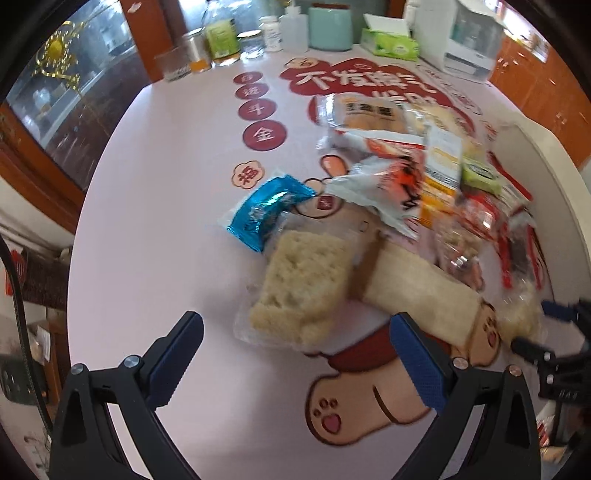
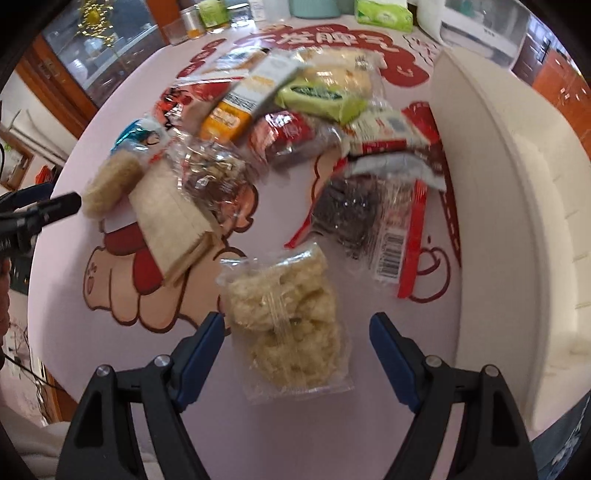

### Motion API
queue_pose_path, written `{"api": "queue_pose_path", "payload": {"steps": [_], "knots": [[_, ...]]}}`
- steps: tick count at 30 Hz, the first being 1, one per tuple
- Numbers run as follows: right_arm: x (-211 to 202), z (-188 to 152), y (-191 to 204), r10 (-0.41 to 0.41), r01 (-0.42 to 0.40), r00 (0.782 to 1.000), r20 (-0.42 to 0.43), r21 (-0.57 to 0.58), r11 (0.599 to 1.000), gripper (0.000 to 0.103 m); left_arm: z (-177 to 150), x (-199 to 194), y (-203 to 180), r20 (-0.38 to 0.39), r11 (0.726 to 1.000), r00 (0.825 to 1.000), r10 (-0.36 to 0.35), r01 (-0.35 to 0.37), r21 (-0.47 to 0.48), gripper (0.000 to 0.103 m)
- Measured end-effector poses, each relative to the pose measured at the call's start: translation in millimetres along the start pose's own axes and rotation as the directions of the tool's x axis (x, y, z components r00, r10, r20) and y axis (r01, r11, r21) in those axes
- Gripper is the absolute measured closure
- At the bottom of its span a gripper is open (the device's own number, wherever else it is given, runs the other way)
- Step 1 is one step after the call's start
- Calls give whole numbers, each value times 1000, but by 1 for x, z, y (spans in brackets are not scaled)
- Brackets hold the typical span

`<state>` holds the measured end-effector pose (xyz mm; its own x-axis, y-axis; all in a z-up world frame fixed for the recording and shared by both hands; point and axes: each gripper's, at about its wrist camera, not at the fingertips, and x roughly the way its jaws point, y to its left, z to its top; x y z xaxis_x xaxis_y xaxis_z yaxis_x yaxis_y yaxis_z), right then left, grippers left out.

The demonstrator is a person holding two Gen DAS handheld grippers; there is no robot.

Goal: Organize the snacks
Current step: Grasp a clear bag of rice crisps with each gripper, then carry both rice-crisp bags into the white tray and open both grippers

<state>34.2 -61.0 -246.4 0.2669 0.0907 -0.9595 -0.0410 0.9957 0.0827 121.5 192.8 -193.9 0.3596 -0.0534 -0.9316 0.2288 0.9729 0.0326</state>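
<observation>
A pile of packaged snacks (image 1: 424, 173) lies on a pink table mat. My left gripper (image 1: 295, 328) is open, its blue pads on either side of a clear-wrapped pale rice cake (image 1: 303, 284), just short of it. A blue foil packet (image 1: 266, 210) lies behind the cake. My right gripper (image 2: 295, 332) is open around a clear bag of puffed rice snacks (image 2: 288, 325) lying flat on the mat. A white bin (image 2: 509, 206) stands to its right. The pile in the right wrist view holds a green packet (image 2: 321, 98), an orange box (image 2: 229, 118) and a dark snack bag (image 2: 351, 214).
Jars, bottles and a teal canister (image 1: 330, 27) stand along the table's far edge with a green tissue pack (image 1: 391, 42). A tan flat pack (image 1: 417, 295) lies beside the rice cake. The left gripper shows at the left edge of the right wrist view (image 2: 40, 210).
</observation>
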Motion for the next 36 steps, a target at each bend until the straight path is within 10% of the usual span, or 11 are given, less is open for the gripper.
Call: {"api": "queue_pose_path", "payload": {"steps": [10, 15, 27, 36], "knots": [[17, 0, 7, -40, 40, 999, -3, 27, 999, 23, 21, 50, 21, -103, 996, 994, -21, 13, -83, 3], [17, 4, 14, -58, 58, 998, 14, 1, 998, 42, 21, 64, 30, -162, 990, 983, -80, 60, -125, 37], [-3, 2, 23, -39, 40, 999, 26, -53, 998, 52, -7, 32, 22, -113, 990, 993, -45, 30, -139, 47], [-67, -2, 13, -35, 57, 988, 150, -143, 988, 52, -1, -54, -55, 40, 990, 991, -131, 133, -37, 47]]}}
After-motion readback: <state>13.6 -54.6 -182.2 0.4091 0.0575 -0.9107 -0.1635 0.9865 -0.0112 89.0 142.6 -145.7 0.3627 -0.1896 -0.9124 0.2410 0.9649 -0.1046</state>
